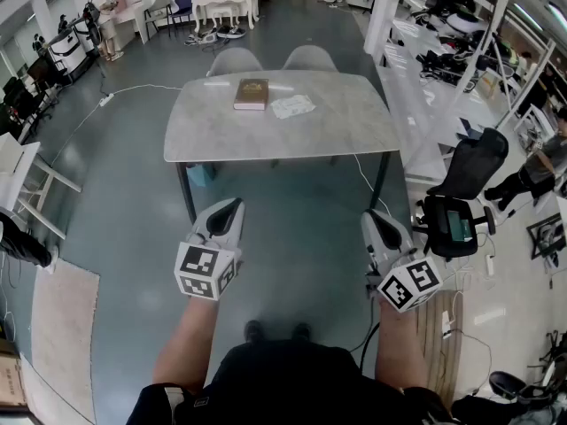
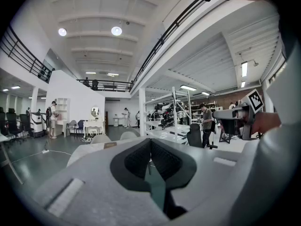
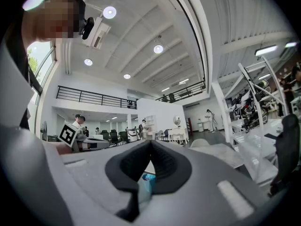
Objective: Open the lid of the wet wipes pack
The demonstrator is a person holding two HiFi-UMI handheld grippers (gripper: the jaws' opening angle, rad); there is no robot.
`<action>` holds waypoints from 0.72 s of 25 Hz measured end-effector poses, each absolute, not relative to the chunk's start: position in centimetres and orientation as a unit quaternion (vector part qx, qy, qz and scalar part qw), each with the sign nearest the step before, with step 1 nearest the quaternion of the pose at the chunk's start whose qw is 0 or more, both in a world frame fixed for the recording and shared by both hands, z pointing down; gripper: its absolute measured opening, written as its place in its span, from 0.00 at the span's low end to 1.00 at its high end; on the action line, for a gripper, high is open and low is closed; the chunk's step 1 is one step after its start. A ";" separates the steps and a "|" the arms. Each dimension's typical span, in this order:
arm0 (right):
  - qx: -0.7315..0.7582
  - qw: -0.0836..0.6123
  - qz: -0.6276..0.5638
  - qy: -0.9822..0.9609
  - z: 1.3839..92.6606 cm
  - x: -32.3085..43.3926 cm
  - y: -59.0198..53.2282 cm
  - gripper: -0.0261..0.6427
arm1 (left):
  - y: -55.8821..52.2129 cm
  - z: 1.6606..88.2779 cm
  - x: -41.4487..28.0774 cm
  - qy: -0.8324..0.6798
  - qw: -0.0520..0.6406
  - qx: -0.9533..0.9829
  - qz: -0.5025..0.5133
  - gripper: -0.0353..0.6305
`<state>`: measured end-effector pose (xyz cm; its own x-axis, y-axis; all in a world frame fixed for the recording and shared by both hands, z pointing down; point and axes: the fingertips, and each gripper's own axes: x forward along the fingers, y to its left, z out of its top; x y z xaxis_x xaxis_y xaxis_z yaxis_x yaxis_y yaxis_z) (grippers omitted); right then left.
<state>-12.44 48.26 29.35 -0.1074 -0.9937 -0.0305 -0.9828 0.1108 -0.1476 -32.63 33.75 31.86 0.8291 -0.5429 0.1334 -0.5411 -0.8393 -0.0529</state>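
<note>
Large open hall, grey-green floor (image 1: 124, 237). Nearest: left gripper (image 1: 230, 209) and right gripper (image 1: 373, 220) side by side over floor, well short of tabletop (image 1: 345, 127), touching nothing. Fingers of each pressed together, nothing between them. Black office chair (image 1: 462, 184) off to right. Ahead: pale tabletop on dark legs. Wet wipes pack (image 1: 292, 106) lying flat toward far edge; lid too small to tell. Brown book (image 1: 252, 94) near its left, apart. Beyond: two grey chairs (image 1: 236, 60) at far side.
</note>
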 end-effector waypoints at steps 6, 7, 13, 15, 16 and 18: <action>-0.659 0.061 -0.043 0.748 29.3 -10.8 50.2 0.04 | 35.9 31.8 -31.1 0.288 0.003 -0.955 -0.072 0.07; -0.658 0.061 -0.042 0.749 29.3 -10.4 50.8 0.04 | 36.4 31.8 -30.8 0.289 0.003 -0.955 -0.070 0.07; -0.667 0.051 -0.045 0.742 29.8 -7.0 54.6 0.04 | 39.3 31.9 -28.2 0.288 0.000 -0.955 -0.063 0.07; -0.665 0.053 -0.052 0.743 30.2 -6.3 55.4 0.04 | 40.0 32.0 -27.5 0.287 0.001 -0.956 -0.063 0.07; -0.662 0.056 -0.055 0.746 30.5 -6.2 55.6 0.04 | 40.2 32.2 -27.2 0.286 0.000 -0.956 -0.063 0.07; -0.657 0.058 -0.060 0.749 31.1 -5.9 55.7 0.04 | 40.4 32.7 -26.5 0.283 -0.001 -0.957 -0.065 0.07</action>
<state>-5.88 55.74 31.05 -0.1306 -0.9914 -0.0073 -0.9776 0.1299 -0.1658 -26.48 40.37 32.70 0.8309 -0.5422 0.1255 -0.5423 -0.8394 -0.0358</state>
